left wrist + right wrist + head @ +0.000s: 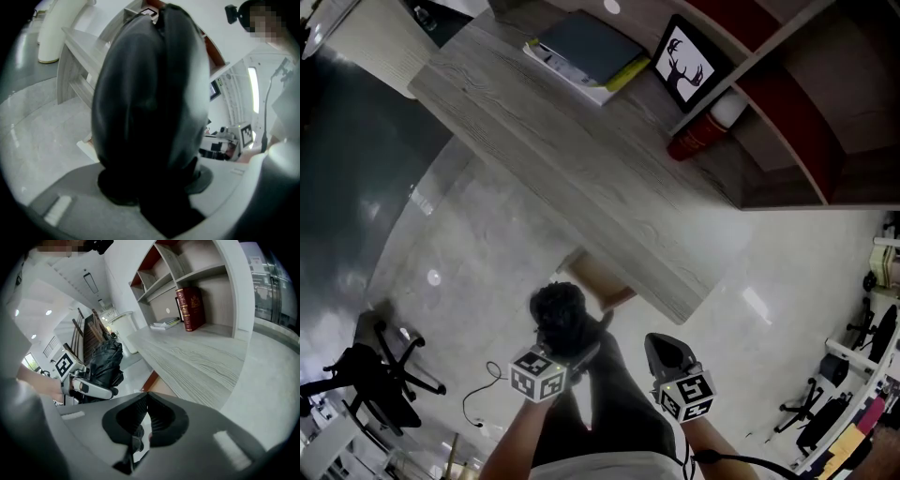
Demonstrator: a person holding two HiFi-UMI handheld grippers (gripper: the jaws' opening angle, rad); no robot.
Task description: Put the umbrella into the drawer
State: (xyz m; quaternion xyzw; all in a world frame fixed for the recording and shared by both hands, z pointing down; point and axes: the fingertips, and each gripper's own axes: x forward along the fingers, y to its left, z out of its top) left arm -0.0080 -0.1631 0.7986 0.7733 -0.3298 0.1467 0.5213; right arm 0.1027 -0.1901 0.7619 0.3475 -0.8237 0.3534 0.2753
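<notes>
Closest to you, your left gripper (pixel 564 345) has its jaws clamped on the black folded umbrella (pixel 561 311). The left gripper view shows the dark bundle filling almost the whole frame, with the jaws pinching its lower end. The umbrella is held in the air above the pale floor (pixel 478 234), short of the tabletop's near edge. Just to its right, your right gripper (pixel 666 349) has its jaws pressed together with nothing between them. The two grippers sit side by side, near each other but apart. Beyond the umbrella, a tan box (pixel 602 281) pokes out from under the edge of the tabletop; it looks like the open drawer, though the head view shows too little of it to be sure. The grey wood-grain tabletop (pixel 581 178) runs diagonally away from you. At its far side lie a dark notebook (pixel 586 47) on a stack of papers and a framed deer picture (pixel 687 64). A red book (pixel 190 308) stands upright against the shelf unit (pixel 787 103). Off to your left, well clear of the tabletop, a black office chair (pixel 380 370) stands on the floor.
</notes>
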